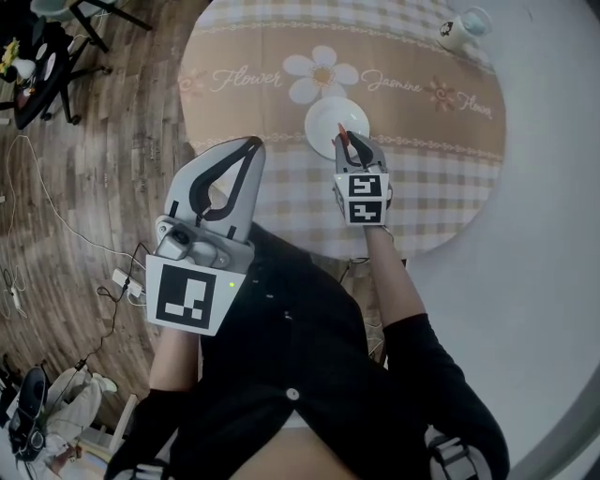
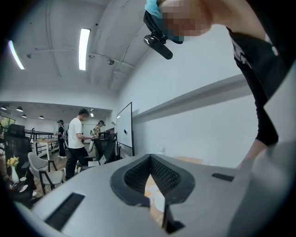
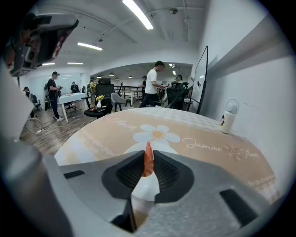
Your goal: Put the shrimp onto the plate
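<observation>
Right tongs (image 1: 349,142) grip the shrimp (image 3: 148,159), its long axis upright, just over the plate's (image 1: 322,120) near rim; left tongs (image 1: 251,142) are clenched on nothing, left of the plate and farther from it.

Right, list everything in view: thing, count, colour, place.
table: one, round, with a beige checked cloth printed with white flowers, in front of the person
plate: one, white, on the table, under the right gripper's tips
shrimp: one, orange-red, between the right gripper's jaws, over the plate
small container: one, white, at the table's far right edge
office chairs: about two, black, on the wooden floor at far left
people: several, standing far off in the room
left gripper: grey, jaws together on nothing, by the table's left edge
right gripper: grey, closed on the shrimp
</observation>
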`<state>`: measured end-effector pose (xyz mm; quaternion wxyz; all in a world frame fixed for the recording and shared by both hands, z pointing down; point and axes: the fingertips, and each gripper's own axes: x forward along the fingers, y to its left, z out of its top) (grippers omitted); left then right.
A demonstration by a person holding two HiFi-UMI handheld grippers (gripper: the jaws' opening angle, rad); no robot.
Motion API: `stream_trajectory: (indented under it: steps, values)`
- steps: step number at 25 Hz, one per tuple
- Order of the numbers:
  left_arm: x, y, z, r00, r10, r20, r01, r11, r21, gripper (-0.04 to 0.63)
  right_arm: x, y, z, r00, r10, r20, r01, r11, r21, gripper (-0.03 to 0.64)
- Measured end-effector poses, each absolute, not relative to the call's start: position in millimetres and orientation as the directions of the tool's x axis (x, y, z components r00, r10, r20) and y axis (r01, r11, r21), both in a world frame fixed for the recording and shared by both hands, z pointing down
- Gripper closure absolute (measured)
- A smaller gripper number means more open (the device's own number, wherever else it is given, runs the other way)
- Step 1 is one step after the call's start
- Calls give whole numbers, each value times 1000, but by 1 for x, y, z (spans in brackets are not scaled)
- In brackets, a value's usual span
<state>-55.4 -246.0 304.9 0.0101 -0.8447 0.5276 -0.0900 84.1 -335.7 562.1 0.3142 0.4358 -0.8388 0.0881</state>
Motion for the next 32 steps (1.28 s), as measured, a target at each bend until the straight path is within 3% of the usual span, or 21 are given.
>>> stream_trajectory:
  steps: [15, 32]
  values:
    - [-63, -246, 315, 400, -899, 177, -901, -421, -102, 592, 78, -356, 615, -385, -584, 714, -766, 634, 107, 569]
    - [-68, -243, 312, 407, -896, 177, -899, -427, -97, 592, 79, -358, 610, -379, -604, 701, -807, 586, 69, 538]
